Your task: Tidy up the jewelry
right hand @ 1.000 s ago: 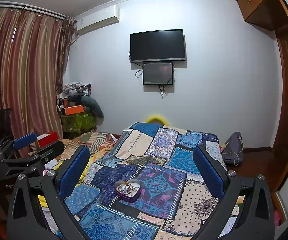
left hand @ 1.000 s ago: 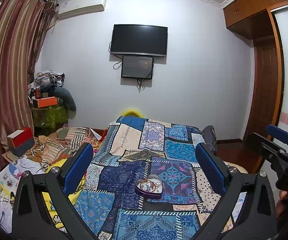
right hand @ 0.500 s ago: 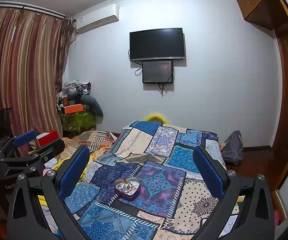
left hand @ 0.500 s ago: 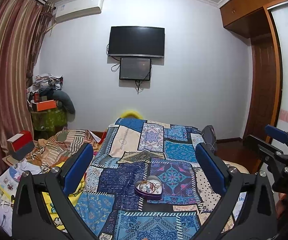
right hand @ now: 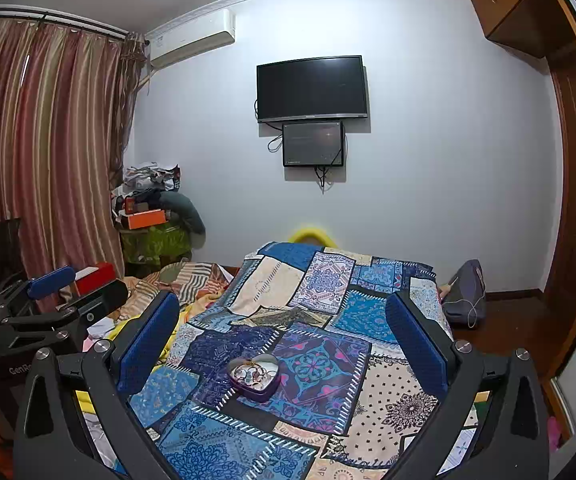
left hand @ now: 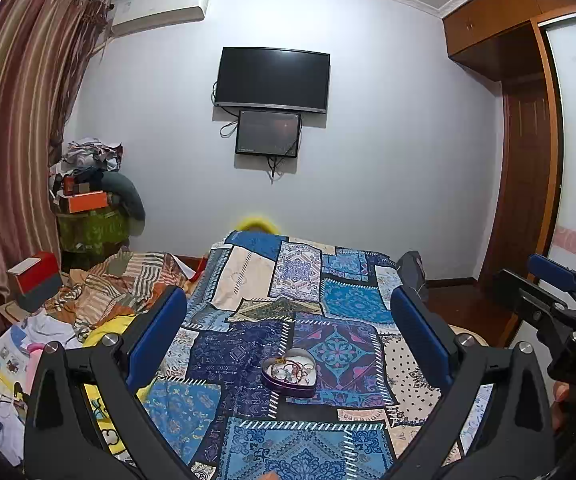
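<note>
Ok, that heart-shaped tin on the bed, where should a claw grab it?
Probably pinch the heart-shaped tin by its upright side wall, one finger inside the rim, coming from above. It sits flat and open on the patchwork bedspread with jewelry loose inside.

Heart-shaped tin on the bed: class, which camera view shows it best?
The left wrist view, slightly. There the heart-shaped tin looks a bit larger and sits nearly centred between the open left claw's fingers, its tangled jewelry visible. The right wrist view shows the same tin left of centre, slightly smaller, jewelry equally unclear.
</note>
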Available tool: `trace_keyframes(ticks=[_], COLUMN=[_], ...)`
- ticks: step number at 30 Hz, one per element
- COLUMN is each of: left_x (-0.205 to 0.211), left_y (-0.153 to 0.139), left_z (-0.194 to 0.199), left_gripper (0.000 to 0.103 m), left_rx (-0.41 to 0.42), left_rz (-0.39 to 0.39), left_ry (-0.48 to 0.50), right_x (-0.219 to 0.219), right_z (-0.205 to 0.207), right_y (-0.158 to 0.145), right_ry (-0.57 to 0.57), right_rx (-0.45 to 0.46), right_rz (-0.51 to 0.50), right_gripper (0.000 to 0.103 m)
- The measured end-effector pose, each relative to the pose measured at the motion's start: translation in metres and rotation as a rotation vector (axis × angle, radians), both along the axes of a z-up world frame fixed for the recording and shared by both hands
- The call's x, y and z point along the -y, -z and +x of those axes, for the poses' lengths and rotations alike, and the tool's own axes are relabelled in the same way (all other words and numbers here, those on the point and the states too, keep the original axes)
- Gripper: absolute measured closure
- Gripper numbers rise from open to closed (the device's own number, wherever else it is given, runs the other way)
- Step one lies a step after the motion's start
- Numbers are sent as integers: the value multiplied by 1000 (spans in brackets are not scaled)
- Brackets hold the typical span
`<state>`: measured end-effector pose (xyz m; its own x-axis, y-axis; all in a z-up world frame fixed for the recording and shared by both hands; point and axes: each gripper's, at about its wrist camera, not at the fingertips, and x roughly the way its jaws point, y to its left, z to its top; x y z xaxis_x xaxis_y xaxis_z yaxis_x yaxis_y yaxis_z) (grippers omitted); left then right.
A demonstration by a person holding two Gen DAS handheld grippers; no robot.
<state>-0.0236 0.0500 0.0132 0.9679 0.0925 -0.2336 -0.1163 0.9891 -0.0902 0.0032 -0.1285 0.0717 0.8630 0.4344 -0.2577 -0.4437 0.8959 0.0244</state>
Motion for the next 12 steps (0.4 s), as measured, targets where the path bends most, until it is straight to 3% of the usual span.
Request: trace_keyframes(ticks=[12], left_x=[-5], left_y=[2], left_z=[3], left_gripper=[1], left_rx=[-13], left_rz=[-24], left_ry=[7], right_x=[0], right_z=[2], right_y=[0], right_ry=[-1], right_rx=[-12], right_rz=[-1], right_gripper=[1])
